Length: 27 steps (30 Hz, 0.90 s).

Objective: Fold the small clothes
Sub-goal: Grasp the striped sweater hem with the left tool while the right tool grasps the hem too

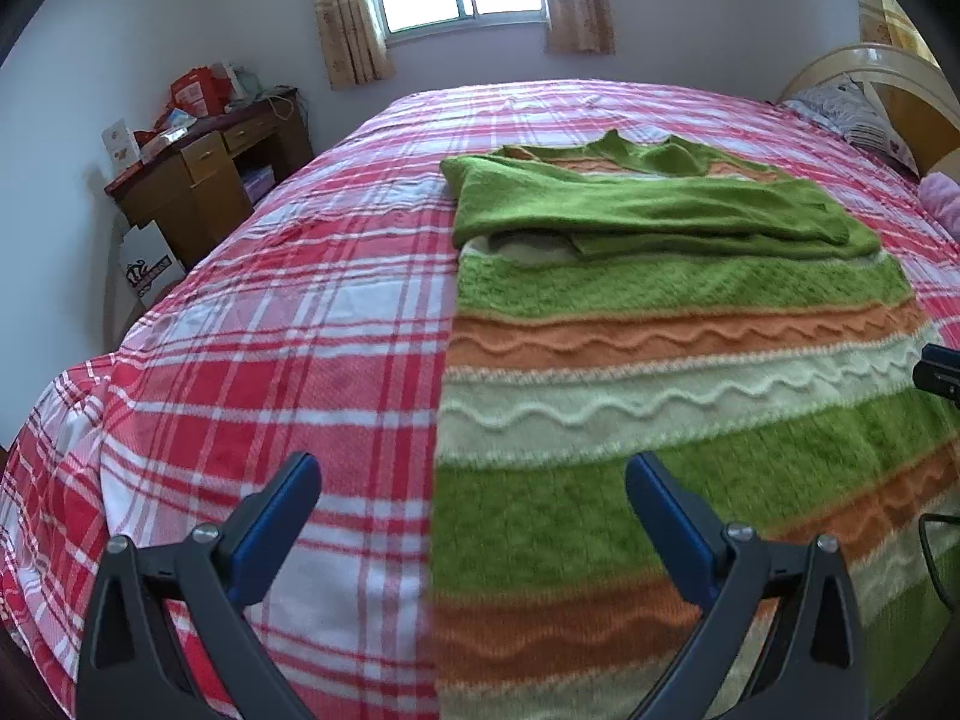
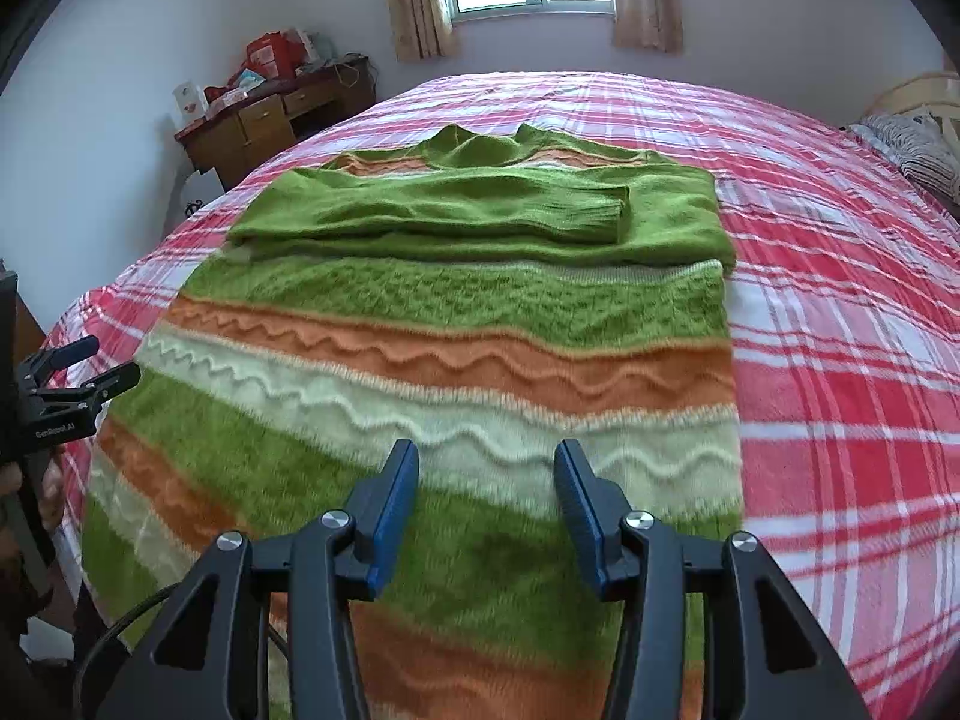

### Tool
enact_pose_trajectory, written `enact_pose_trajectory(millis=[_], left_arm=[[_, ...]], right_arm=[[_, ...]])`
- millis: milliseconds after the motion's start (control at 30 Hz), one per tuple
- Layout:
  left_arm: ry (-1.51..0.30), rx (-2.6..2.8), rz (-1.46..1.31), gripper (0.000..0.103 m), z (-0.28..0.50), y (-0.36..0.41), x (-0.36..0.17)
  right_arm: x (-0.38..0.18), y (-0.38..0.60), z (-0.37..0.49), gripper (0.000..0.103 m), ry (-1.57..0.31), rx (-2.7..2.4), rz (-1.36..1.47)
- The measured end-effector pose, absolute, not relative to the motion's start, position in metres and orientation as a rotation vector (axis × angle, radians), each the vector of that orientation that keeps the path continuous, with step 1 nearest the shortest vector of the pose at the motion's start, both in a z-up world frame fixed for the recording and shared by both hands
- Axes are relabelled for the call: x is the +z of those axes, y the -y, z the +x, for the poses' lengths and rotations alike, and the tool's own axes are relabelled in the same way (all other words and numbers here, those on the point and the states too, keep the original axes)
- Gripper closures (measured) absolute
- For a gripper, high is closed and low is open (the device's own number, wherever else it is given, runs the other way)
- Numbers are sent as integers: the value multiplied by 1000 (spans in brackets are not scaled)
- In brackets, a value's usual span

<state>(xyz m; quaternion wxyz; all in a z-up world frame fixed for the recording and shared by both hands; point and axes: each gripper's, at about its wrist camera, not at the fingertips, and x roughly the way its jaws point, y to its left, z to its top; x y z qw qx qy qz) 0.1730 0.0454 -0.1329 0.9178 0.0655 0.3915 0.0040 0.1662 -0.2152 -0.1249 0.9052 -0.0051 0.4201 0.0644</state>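
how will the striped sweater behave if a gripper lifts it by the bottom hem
The striped sweater is fuzzy knit lying limp on the plaid bedspread, so it will probably droop and sag rather than hold shape. Its sleeves are only laid across the chest, so they may slide open. The thick pile suggests it won't slip easily.

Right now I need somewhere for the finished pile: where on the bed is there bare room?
Bare plaid bedspread lies left of the striped sweater, toward the wooden desk, and beyond its collar toward the window. Another strip runs right of it, up to the pillow. The desk top is cluttered.
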Motion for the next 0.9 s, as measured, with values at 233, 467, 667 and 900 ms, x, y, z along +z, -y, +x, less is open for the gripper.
enact_pose_trajectory(millis=[233, 467, 667, 900], left_arm=[[-837, -24, 128, 0, 150, -45, -140], [-862, -55, 145, 0, 120, -53, -146], [-899, -65, 108, 2, 91, -76, -150], [-1003, -131, -22, 26, 74, -89, -165]], right_arm=[[-127, 212, 136, 46, -864, 133, -34], [-129, 213, 110, 46, -868, 128, -43], [-127, 213, 82, 46, -865, 122, -70], [-134, 211, 51, 45, -869, 105, -103]])
